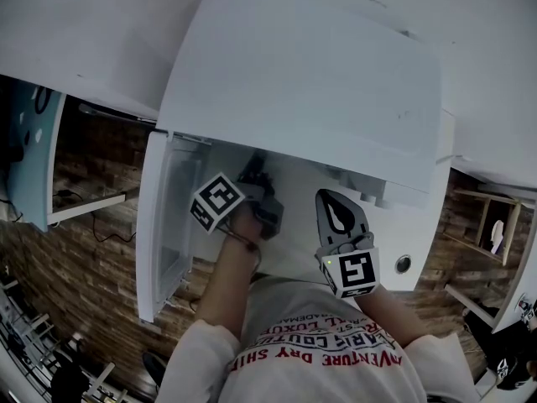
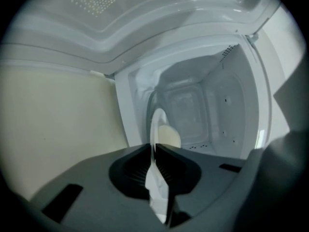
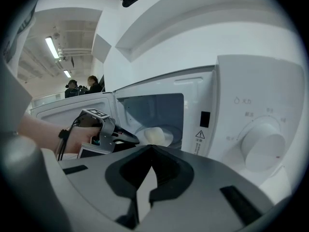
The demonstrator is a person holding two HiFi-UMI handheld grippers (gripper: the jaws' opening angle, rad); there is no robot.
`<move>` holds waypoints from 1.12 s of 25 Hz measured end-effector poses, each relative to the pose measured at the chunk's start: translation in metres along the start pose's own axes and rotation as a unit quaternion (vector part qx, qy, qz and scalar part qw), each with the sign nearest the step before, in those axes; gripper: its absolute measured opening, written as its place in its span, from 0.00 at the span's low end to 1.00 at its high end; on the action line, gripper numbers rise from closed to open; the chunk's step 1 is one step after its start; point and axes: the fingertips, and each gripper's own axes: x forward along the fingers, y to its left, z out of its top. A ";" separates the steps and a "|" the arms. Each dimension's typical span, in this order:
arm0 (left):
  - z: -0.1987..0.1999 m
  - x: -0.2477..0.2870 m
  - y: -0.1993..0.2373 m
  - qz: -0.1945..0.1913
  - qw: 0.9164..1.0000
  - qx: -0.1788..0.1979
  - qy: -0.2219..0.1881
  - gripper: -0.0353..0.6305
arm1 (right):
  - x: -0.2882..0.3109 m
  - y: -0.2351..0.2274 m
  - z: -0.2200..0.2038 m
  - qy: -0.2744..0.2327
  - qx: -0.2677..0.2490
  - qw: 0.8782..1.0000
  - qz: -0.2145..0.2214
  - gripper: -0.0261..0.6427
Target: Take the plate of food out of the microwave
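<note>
- The white microwave [image 1: 310, 82] is what carries the things here. Its door [image 1: 159, 225] stands open to the left side.
- Inside its chamber [image 3: 154, 110] a white plate [image 3: 171, 132] lies flat on the bottom, close to the front opening.
- On the plate lies one pale, rounded piece of food [image 3: 155, 135], around its middle. Nothing else can be made out on the plate.
- What the microwave itself stands on cannot be told, because its body covers it in the head view.
- Under everything is a floor [image 1: 84, 300] of brown wooden boards. A thin dark cable [image 1: 102, 225] lies on it at the left, near the open door.
</note>
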 end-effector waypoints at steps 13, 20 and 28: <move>0.007 -0.010 -0.024 -0.069 0.998 -0.001 0.008 0.08 | -0.010 0.009 -0.004 0.005 0.005 0.999 -0.031 0.04; 0.002 -0.016 -0.025 -0.096 0.995 -0.006 0.024 0.08 | -0.019 0.019 -0.003 0.000 0.014 0.998 -0.061 0.04; -0.003 -0.033 -0.038 -0.126 0.991 -0.009 0.043 0.07 | -0.032 0.021 -0.002 -0.013 0.027 0.995 -0.099 0.04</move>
